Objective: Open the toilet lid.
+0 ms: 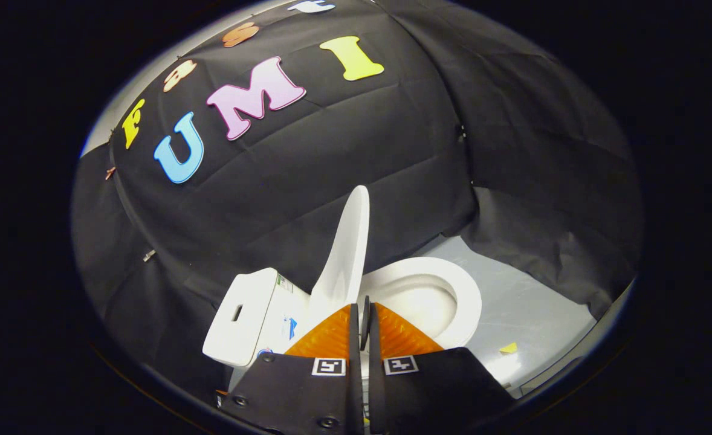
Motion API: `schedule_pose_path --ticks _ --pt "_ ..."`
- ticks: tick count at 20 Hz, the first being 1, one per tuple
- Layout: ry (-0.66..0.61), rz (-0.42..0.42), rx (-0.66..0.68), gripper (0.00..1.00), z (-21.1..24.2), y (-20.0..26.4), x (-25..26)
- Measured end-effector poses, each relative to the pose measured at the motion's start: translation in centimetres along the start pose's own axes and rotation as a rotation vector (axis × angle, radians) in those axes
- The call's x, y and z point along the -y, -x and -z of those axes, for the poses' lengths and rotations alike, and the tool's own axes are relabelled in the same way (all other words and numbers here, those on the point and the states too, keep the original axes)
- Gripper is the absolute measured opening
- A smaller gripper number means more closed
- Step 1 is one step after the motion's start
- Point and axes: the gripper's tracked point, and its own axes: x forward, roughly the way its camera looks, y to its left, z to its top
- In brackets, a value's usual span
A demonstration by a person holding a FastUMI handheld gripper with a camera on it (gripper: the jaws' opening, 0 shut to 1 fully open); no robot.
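Toilet count: 1, standing on a pale floor against the black cloth wall. It has 1 lid, raised steeply and seen nearly edge-on, 1 seat ring lying flat around the open bowl, and 1 boxy back section with a slot in its top. 1 small yellow scrap lies on the floor beside the bowl. The gripper has its jaws drawn almost together, with just 1 narrow slit between them, and the lower edge of the lid sits in that slit, pinched from both sides. The bowl lies just beyond the jaws, the raised lid directly ahead.
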Motion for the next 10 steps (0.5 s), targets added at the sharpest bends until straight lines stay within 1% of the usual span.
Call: schedule_pose_path --ticks 6,10 --pt "0.089 0.017 0.031 0.09 -0.3 1.2 -6.3" --pt "0.183 0.009 0.061 0.1 0.1 1.9 -11.4"
